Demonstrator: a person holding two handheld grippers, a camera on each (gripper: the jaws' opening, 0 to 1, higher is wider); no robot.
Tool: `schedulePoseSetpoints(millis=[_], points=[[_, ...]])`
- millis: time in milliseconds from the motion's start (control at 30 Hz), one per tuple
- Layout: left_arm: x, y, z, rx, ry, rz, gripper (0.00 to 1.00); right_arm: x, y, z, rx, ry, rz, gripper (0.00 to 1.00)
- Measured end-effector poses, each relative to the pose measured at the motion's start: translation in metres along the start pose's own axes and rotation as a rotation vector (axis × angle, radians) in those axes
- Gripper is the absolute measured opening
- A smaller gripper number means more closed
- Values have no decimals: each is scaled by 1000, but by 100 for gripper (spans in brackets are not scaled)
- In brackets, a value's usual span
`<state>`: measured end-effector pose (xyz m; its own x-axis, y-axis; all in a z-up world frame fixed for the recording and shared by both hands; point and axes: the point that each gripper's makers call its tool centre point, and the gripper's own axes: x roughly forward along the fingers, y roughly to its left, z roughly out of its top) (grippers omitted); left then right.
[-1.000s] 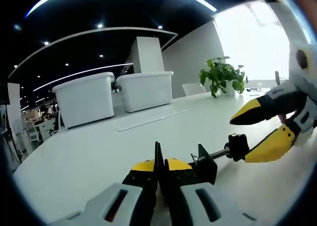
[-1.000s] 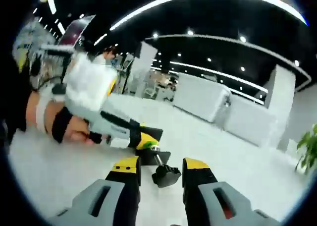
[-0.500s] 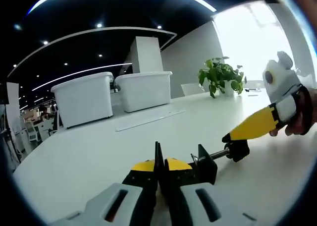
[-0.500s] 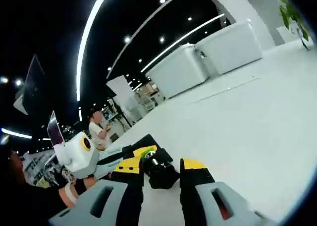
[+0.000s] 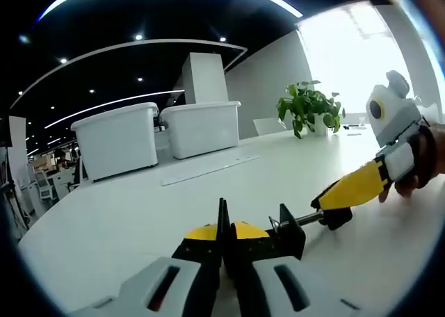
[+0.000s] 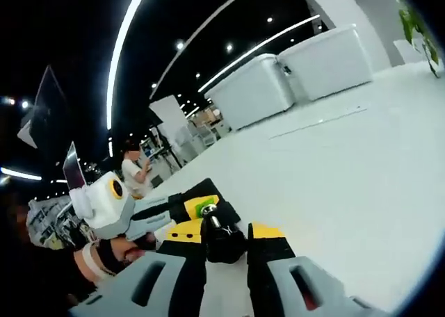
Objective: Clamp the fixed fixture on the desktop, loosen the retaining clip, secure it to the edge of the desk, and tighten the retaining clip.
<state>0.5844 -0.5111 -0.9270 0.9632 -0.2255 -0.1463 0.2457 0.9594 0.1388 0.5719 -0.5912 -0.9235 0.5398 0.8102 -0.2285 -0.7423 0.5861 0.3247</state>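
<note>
A small black clamp fixture (image 5: 288, 232) rests on the white desk (image 5: 139, 220). Its screw rod (image 5: 306, 217) runs right to a black knob (image 5: 338, 217). My left gripper (image 5: 222, 231) is shut on the fixture's thin upright plate. From the right comes my right gripper (image 5: 328, 201), its yellow jaws shut on the knob. In the right gripper view the same knob (image 6: 222, 243) sits pinched between my right gripper's (image 6: 225, 232) yellow-tipped jaws. Just behind it is the left gripper (image 6: 207, 207), held by a hand (image 6: 122, 251).
Two white storage bins (image 5: 119, 137) (image 5: 205, 126) stand at the far side of the desk, with a flat white strip (image 5: 208, 167) in front of them. A potted plant (image 5: 309, 107) stands at the back right. A person (image 6: 132, 172) sits far off.
One second ago my right gripper's jaws stood open around the knob; they have since shut on it and rolled. The left gripper and fixture have held still.
</note>
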Motion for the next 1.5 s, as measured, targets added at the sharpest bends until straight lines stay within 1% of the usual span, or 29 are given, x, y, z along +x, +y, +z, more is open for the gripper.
schedulePoseSetpoints(millis=[67,100,133,167,200,233,267,333,367,433,567,633,700,733,767,867,933,967,1000,1033,1100,1133,1167,1200,1233,1267,1367,1433,1500], points=[[0,0,-1,1,4,2,5,0,5,3,-178,-1,-22,16],[0,0,-1,1,6,3,5,0,8,4,-250,-3,-30,16],[0,0,-1,0,7,3,5,0,9,3,-296,-2,-31,16],[0,0,-1,0,5,3,5,0,11,2,-395,-2,-35,16],[0,0,-1,-1,2,1,5,0,12,2,-451,-6,-36,16],[0,0,-1,-2,1,1,5,0,14,2,-543,-15,-45,16],[0,0,-1,-1,2,1,5,-1,19,1,-683,-21,-60,16],[0,0,-1,-3,3,2,5,-1,23,-1,-851,-22,-82,16],[0,1,-1,-3,4,3,5,-1,24,-1,-910,-24,-88,16],[0,1,-2,-4,7,5,5,-2,28,-4,-1087,-25,-109,16],[0,1,-2,-3,8,5,5,-2,31,-8,-1325,-23,-133,16],[0,2,-2,-3,8,6,5,-2,30,-11,-1397,-16,-151,16],[1,2,-2,-2,9,8,6,-1,30,-12,-1431,-13,-164,17],[0,2,-2,-2,9,9,6,-1,29,-11,-1419,-15,-166,17],[0,2,-2,-2,9,9,6,-1,28,-10,-1373,-12,-163,17],[0,3,-2,-2,10,10,6,-2,27,-6,-1204,10,-116,18],[1,3,-2,3,10,11,6,-4,24,0,-1017,11,-110,19],[0,3,-2,1,11,8,6,-5,23,4,-952,7,-112,21],[0,3,-2,3,10,9,6,-8,22,11,-796,0,-103,26],[1,3,-2,6,11,8,6,-10,20,16,-680,-9,-95,28],[1,3,-2,8,11,8,6,-17,10,25,-432,-37,-100,28],[1,3,-2,9,11,8,6,-20,1,21,-301,-13,-117,27],[1,3,-2,10,11,8,6,-22,-7,18,-213,2,-137,26],[1,3,-2,9,12,8,6,-22,-9,14,-157,11,-87,27],[1,4,-2,11,12,9,6,-22,-12,11,-142,15,-59,29],[1,4,-1,10,12,9,6,-22,-14,6,-107,17,-52,31],[1,4,-1,9,12,7,6,-19,-16,-2,14,30,-18,34],[1,4,-2,9,12,6,6,-15,-14,-2,42,27,4,35],[1,3,-2,10,12,5,6,-10,-11,1,79,11,21,33]])
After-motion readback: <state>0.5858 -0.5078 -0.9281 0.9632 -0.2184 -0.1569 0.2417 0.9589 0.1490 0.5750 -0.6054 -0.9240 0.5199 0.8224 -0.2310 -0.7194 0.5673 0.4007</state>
